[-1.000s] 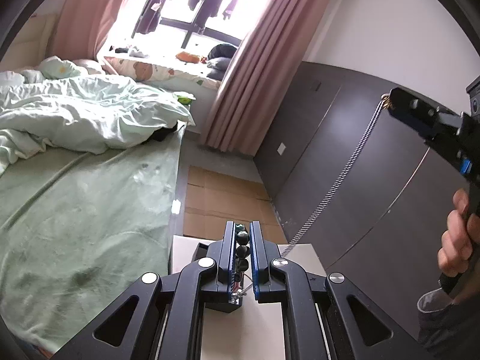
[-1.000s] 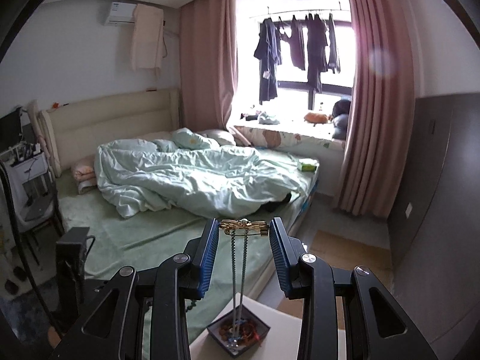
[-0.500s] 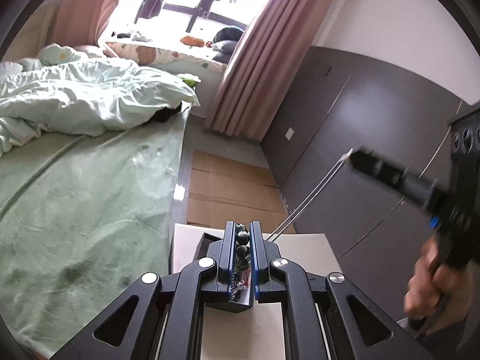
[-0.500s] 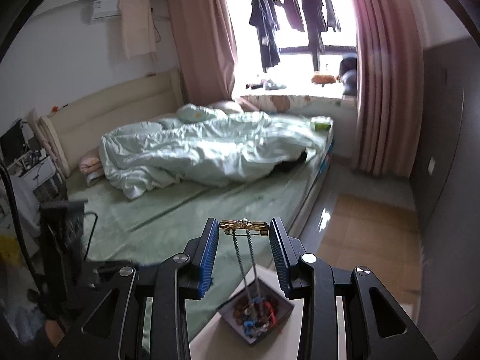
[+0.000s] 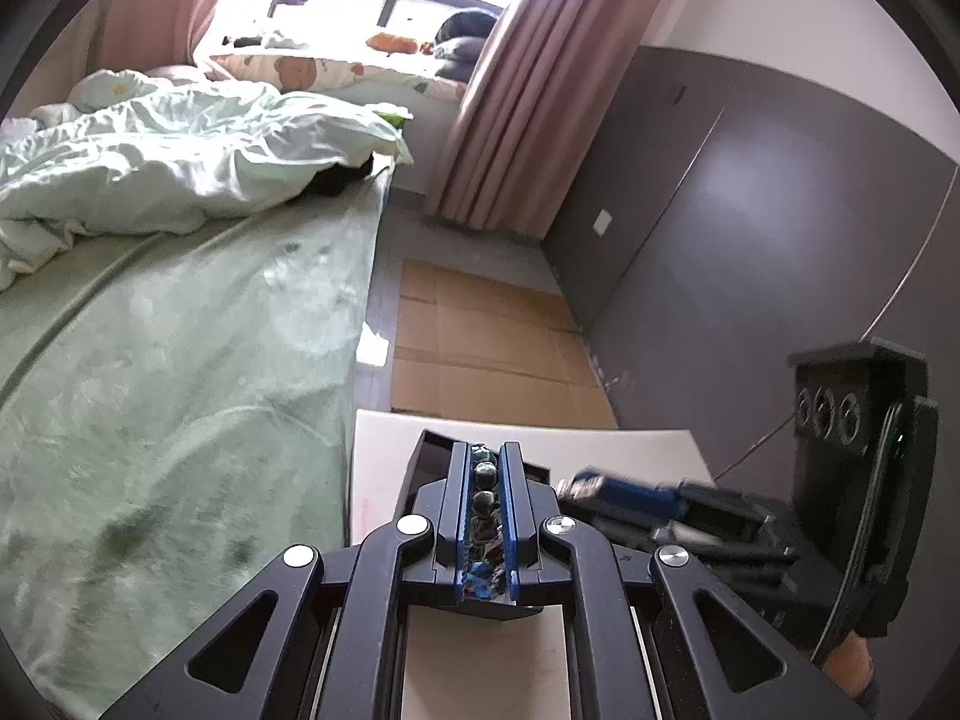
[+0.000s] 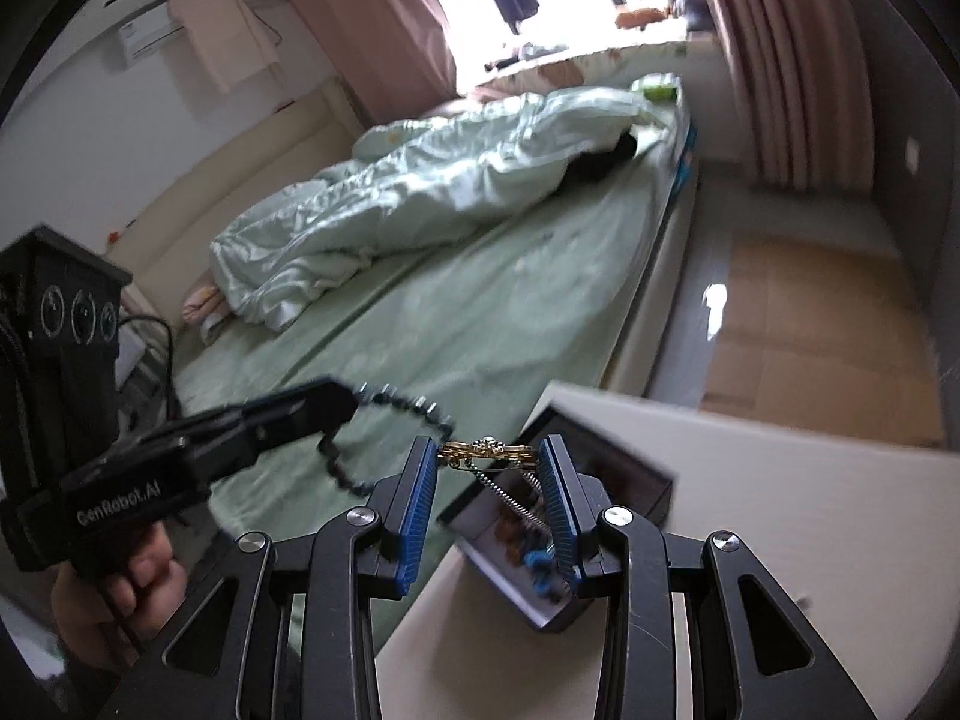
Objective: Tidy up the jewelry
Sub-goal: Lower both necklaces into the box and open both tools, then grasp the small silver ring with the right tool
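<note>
My left gripper (image 5: pixel 483 456) is shut on a dark beaded bracelet (image 5: pixel 483 501). In the right wrist view the left gripper (image 6: pixel 336 405) holds that bracelet (image 6: pixel 396 408) in the air left of the box. My right gripper (image 6: pixel 487 450) is shut on a gold clasp piece (image 6: pixel 487 450) with two silver chains (image 6: pixel 510 495) hanging into the dark jewelry box (image 6: pixel 600 468). The box (image 5: pixel 427 456) sits on a white table (image 6: pixel 780 516) and holds brown and blue jewelry (image 6: pixel 534 558). The right gripper (image 5: pixel 606 486) shows blurred in the left wrist view, low beside the box.
A bed with green sheet (image 5: pixel 180 360) and rumpled duvet (image 5: pixel 180 156) lies left of the table. Cardboard sheets (image 5: pixel 480 348) cover the floor ahead. A dark wardrobe wall (image 5: pixel 750 240) and pink curtain (image 5: pixel 516 90) stand on the right.
My right gripper has dropped from high up down to just above the box, chains still hanging from it. Both views have tilted down toward the table. The left gripper keeps the bracelet.
</note>
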`<state>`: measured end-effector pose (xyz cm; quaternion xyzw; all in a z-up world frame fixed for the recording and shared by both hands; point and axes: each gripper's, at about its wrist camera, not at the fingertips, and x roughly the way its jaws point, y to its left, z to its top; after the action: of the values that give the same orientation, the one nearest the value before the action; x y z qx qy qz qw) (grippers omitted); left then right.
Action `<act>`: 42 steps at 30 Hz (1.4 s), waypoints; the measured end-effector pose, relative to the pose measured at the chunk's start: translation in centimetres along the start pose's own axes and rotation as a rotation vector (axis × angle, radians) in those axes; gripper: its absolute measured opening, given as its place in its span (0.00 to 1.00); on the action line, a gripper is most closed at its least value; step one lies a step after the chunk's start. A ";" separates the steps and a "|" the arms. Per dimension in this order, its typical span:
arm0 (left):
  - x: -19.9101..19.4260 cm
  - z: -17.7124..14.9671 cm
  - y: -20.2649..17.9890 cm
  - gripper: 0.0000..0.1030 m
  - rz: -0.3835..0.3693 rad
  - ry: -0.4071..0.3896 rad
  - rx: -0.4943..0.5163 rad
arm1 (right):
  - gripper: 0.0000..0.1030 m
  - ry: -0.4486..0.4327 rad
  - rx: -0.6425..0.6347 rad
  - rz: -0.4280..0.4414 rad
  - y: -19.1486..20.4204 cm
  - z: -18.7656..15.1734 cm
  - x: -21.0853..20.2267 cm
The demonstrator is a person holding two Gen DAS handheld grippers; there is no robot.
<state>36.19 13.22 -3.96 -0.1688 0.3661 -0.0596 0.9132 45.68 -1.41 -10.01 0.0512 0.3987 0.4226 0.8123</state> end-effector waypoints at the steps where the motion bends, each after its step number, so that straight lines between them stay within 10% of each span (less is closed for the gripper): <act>1: 0.5 -0.2 0.0 0.09 -0.001 0.011 -0.002 | 0.35 0.018 0.015 0.016 -0.4 -0.4 0.5; 5: 2.1 -1.0 -0.4 0.09 -0.006 0.041 0.000 | 0.54 0.083 0.095 0.015 -2.8 -2.5 1.5; 14: 4.8 -2.7 -0.6 0.13 -0.018 0.087 -0.066 | 0.55 0.051 0.147 -0.067 -6.6 -2.8 -3.0; 15: 4.9 -2.8 -0.7 0.19 -0.001 0.087 -0.067 | 0.55 0.054 0.149 -0.080 -7.1 -2.9 -3.3; 17: 4.7 -3.4 -0.8 0.63 0.011 0.069 -0.075 | 0.55 0.056 0.154 -0.108 -8.0 -3.3 -4.0; 19: 4.1 -4.2 -0.9 0.73 0.007 0.026 -0.084 | 0.55 0.056 0.152 -0.131 -8.8 -3.5 -4.7; 34: 3.4 -7.6 -2.6 0.73 0.046 -0.006 -0.045 | 0.54 0.146 0.028 -0.306 -12.8 -6.5 -4.5; 42: 3.8 -8.7 -1.9 0.73 0.062 0.016 -0.055 | 0.30 0.225 -0.110 -0.333 -13.4 -7.7 -1.8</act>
<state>33.00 8.23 -11.67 -0.1821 0.3801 -0.0226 0.9066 48.40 -13.24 -19.78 -0.1073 0.4661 0.3064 0.8230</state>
